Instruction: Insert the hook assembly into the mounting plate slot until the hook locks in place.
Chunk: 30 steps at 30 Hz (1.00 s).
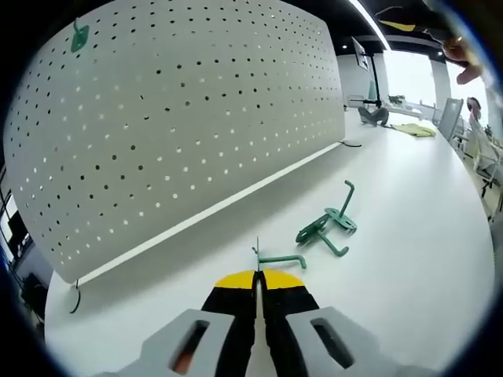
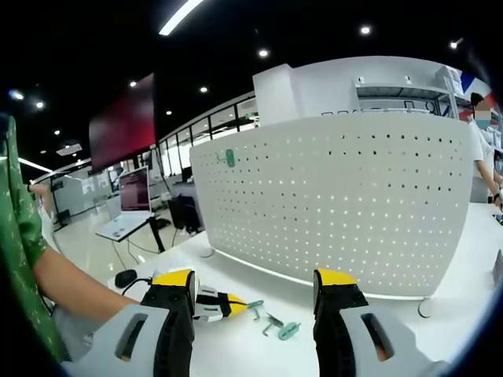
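A big white perforated mounting plate stands upright on the white table, with one green hook hung near its top corner. My left gripper is shut on another green hook, which sticks out sideways from its yellow tips, low above the table and short of the plate. Loose green hooks lie tangled just beyond. In the right gripper view, my right gripper is open and holds nothing. The left gripper with its hook shows between its jaws, near the loose hooks and in front of the plate.
A person's bare arm and green sleeve fill the left edge. A laptop and a mouse lie left of the plate. A black cable hangs at the plate's end. A person stands far right.
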### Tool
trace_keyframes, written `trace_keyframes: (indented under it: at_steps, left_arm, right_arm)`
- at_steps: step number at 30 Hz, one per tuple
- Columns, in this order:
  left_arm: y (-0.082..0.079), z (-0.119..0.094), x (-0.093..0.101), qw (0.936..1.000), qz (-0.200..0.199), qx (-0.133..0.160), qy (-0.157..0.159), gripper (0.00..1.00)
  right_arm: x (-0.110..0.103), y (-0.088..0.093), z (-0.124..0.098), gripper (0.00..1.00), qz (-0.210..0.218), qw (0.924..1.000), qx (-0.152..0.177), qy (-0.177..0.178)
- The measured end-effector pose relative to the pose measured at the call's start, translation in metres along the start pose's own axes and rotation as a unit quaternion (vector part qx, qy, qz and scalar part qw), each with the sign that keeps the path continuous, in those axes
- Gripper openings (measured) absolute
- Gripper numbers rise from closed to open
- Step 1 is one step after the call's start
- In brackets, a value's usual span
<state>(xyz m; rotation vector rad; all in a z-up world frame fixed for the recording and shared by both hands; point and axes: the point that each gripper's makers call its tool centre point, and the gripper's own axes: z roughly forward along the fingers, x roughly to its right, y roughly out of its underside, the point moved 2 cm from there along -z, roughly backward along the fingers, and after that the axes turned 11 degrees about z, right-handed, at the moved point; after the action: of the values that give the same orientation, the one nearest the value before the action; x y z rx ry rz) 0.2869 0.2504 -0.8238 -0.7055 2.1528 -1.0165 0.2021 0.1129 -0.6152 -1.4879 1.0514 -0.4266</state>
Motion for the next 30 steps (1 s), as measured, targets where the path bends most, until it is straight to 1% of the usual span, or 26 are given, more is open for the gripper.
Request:
trace_keyframes:
  at_steps: [9, 15, 23, 30]
  left_arm:
    - [-0.004, -0.004, 0.0, 1.0, -0.005, 0.007, 0.005, 0.01]
    - [-0.011, -0.012, -0.002, 0.9998, -0.009, 0.016, 0.006, 0.01]
    - [-0.027, -0.031, -0.008, 0.9992, -0.011, 0.037, 0.003, 0.01]
    - [-0.049, -0.053, -0.013, 0.998, -0.004, 0.063, -0.001, 0.01]
  right_arm:
    - [0.0, 0.0, 0.0, 0.61, 0.001, 1.0, 0.001, -0.003]
    - [-0.003, 0.0, 0.001, 0.61, 0.0, 1.0, 0.001, -0.007]
    - [-0.008, -0.001, 0.003, 0.61, -0.002, 0.9999, 0.004, -0.016]
    - [-0.018, -0.003, 0.004, 0.61, -0.006, 0.9995, 0.008, -0.03]
